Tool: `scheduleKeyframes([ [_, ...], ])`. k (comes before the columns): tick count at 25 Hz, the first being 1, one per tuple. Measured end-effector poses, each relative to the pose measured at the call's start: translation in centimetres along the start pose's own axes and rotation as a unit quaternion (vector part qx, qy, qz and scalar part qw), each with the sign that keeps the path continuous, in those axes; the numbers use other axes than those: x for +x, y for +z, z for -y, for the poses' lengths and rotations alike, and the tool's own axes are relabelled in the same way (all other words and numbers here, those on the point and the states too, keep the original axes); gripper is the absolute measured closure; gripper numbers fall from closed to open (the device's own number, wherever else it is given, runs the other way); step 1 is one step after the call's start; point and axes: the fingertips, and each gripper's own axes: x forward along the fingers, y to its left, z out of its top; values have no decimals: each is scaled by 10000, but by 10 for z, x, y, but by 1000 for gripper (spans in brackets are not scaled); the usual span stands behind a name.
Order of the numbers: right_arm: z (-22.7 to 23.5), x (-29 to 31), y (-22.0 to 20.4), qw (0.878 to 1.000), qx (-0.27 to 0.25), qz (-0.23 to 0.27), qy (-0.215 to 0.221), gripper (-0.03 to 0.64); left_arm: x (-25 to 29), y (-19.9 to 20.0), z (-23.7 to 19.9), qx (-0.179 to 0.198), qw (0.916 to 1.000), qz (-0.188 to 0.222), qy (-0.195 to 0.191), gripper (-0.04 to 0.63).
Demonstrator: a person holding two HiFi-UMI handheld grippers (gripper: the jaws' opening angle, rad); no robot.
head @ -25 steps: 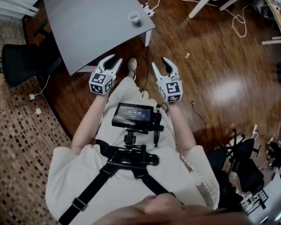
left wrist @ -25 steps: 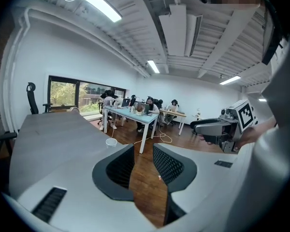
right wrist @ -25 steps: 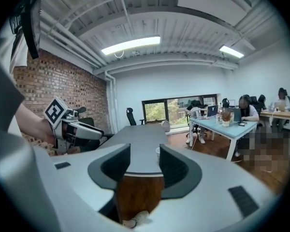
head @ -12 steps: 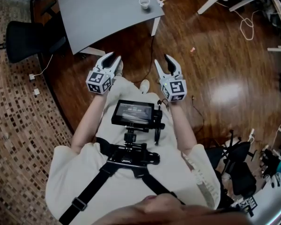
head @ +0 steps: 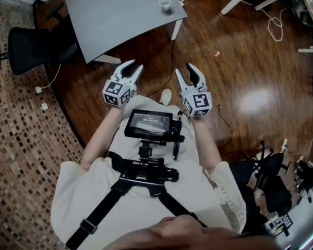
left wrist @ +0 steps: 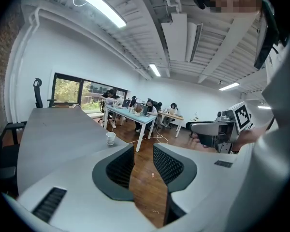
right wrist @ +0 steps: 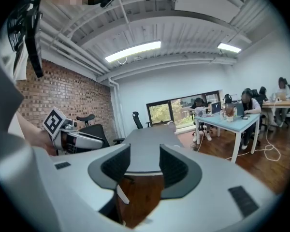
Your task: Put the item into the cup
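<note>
While the left gripper (head: 132,66) and right gripper (head: 185,71) are held open and empty, the item (head: 217,54) is seen ahead on the floor (head: 250,61) — nearer the right gripper.

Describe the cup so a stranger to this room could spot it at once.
Find the big grey table ahead of the person. Near its right-hand corner in the head view stands the cup. It is small, white and open-topped, the only thing seen on the grey top, whereas the tiny orange item lies on the wood floor.
</note>
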Motion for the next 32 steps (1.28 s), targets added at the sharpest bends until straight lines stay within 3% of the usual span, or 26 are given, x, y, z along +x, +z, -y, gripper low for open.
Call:
scheduleKeyframes([
  [7,-16,19,-14,9993,-74,-71,-362,416,-7,15,-26,162,9990,-8,-417,472],
  [15,-56,71,-22,9981,74,-118,-596,416,-15,17,-96,263,9972,-110,-695,472],
  [25,-60,75,-23,9977,110,-217,-636,416,-10,7,-102,222,9965,-244,-764,472],
  [32,-69,85,-30,9982,33,-415,-438,414,-7,1,-99,196,9961,-296,-812,472],
])
